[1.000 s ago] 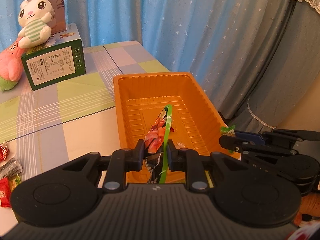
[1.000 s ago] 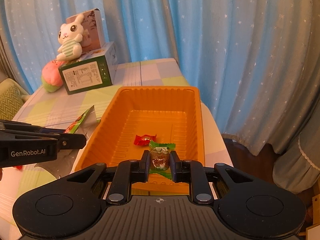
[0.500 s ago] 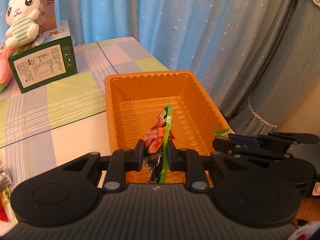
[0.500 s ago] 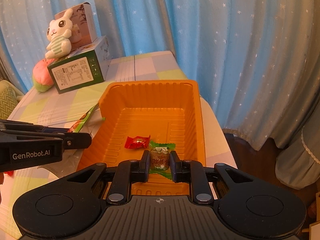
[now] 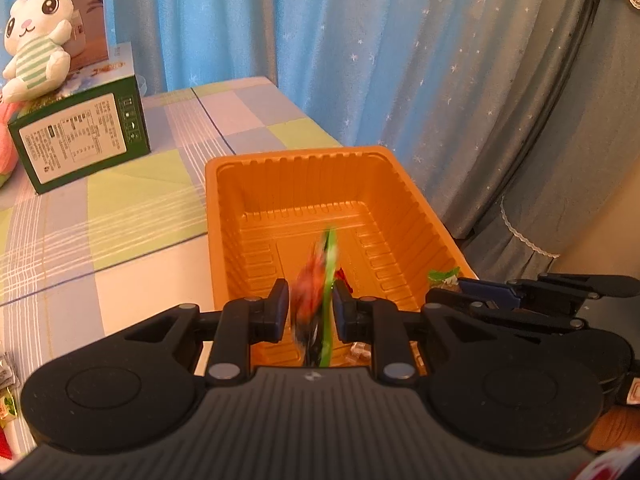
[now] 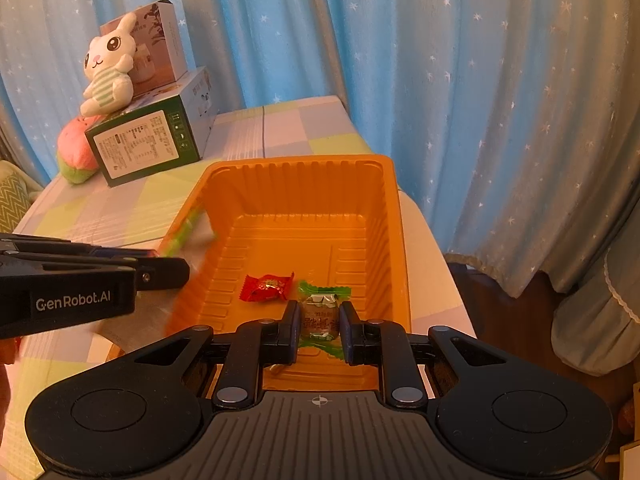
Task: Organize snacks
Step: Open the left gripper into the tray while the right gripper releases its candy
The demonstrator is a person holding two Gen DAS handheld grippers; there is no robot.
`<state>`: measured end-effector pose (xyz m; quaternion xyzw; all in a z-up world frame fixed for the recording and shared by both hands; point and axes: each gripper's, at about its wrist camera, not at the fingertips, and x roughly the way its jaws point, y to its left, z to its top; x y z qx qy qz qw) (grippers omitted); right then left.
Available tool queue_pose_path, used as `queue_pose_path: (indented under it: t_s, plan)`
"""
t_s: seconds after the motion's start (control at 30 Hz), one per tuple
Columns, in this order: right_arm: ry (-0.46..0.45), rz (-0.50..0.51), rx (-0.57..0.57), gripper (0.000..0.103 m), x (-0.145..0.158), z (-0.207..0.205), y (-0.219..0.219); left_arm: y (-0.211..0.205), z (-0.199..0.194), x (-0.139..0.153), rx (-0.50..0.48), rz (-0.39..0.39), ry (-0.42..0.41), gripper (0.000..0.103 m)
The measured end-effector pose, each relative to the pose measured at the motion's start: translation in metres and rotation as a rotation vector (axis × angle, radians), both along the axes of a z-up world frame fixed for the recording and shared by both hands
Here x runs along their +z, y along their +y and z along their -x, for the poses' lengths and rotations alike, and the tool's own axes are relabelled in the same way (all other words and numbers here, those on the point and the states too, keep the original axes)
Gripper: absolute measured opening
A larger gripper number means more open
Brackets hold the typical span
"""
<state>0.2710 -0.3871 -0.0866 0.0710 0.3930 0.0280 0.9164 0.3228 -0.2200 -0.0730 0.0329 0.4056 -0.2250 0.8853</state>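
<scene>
Blue star-speckled curtains (image 6: 460,80) hang behind a table (image 5: 120,208) under a pastel checked cloth.

You have a plush rabbit (image 6: 106,76) sitting on a green box (image 6: 148,145), star-dotted blue curtains (image 6: 460,80) behind the checked tablecloth (image 5: 120,208)

Your left gripper's packet (image 5: 314,296) is blurred, so its print is unreadable. The pink plush (image 6: 74,156) is half hidden behind the green box (image 6: 148,146). At the left edge, small wrappers (image 5: 6,400) are cut off.
</scene>
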Motion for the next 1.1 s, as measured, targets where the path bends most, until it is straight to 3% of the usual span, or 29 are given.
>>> queue_pose_path:
  t_s: [0.7, 0.83, 0.87, 0.97, 1.1]
  plan:
    - [-0.003, 0.001, 0.015, 0.021, 0.002, 0.0, 0.006, 0.025, 0.014, 0.001, 0.034, 0.008, 0.003, 0.027]
    - [-0.02, -0.057, 0.028, 0.021, -0.001, -0.003, 0.003, 0.033, 0.017, 0.002, 0.05, 0.005, 0.003, 0.031]
    - [-0.014, -0.074, 0.022, 0.024, -0.001, -0.004, 0.001, 0.036, 0.019, 0.002, 0.054, 0.004, 0.004, 0.033]
    - [-0.013, -0.098, -0.005, 0.057, 0.001, -0.003, -0.004, 0.044, 0.023, 0.002, 0.07, -0.001, 0.002, 0.035]
    - [-0.007, -0.1, -0.022, 0.057, 0.005, 0.007, -0.009, 0.059, 0.034, 0.004, 0.094, -0.001, -0.007, 0.043]
